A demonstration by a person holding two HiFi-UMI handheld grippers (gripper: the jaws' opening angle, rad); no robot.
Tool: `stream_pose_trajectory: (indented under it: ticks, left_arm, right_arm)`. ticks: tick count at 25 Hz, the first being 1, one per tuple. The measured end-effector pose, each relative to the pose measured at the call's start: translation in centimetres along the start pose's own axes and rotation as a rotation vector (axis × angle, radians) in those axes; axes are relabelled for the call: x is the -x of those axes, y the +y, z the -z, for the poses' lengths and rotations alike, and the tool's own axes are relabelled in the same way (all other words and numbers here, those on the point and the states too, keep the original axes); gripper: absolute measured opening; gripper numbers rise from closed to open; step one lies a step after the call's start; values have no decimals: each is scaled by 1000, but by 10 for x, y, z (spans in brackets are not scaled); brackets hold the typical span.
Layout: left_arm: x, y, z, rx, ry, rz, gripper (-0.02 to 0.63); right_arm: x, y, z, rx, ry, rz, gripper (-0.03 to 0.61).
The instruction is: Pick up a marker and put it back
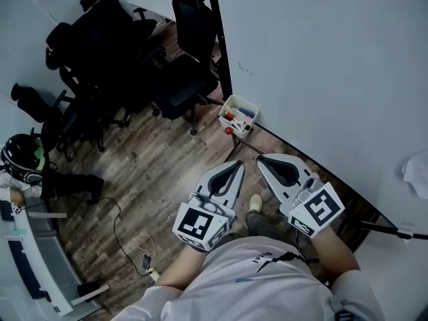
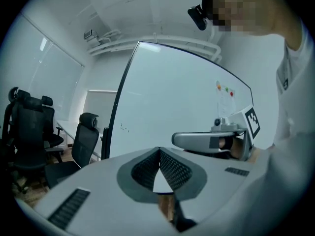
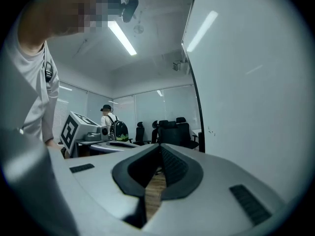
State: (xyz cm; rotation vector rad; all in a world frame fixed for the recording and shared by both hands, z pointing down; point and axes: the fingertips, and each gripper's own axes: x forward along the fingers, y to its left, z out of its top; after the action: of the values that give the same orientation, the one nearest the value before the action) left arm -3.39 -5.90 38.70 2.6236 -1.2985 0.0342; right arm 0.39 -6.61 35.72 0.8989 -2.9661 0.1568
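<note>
A small white box hangs at the whiteboard's lower edge and holds several markers, red and blue among them. Both grippers point toward it from a short way back, side by side above the wooden floor. My left gripper is shut with nothing between its jaws; in its own view the ribbed pads meet at the left gripper's tip. My right gripper is also shut and empty, its tips touching in the right gripper view. Neither gripper touches the box.
The large whiteboard fills the right side, its black frame edge beside the box. Black office chairs crowd the upper left. A person in a black hat stands at the left. A cable lies on the floor.
</note>
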Motion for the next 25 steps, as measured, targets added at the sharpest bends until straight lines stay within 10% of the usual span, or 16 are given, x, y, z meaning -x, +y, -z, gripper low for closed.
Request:
stream_pose_trajectory:
  ticks: [11, 25]
  left_arm:
    - [-77, 61, 36, -25, 44, -52, 11]
    - [-125, 102, 120, -297, 161, 89, 107]
  right_arm:
    - [-48, -75, 27, -76, 64, -38, 14]
    - [-85, -104, 69, -159, 106, 0, 14]
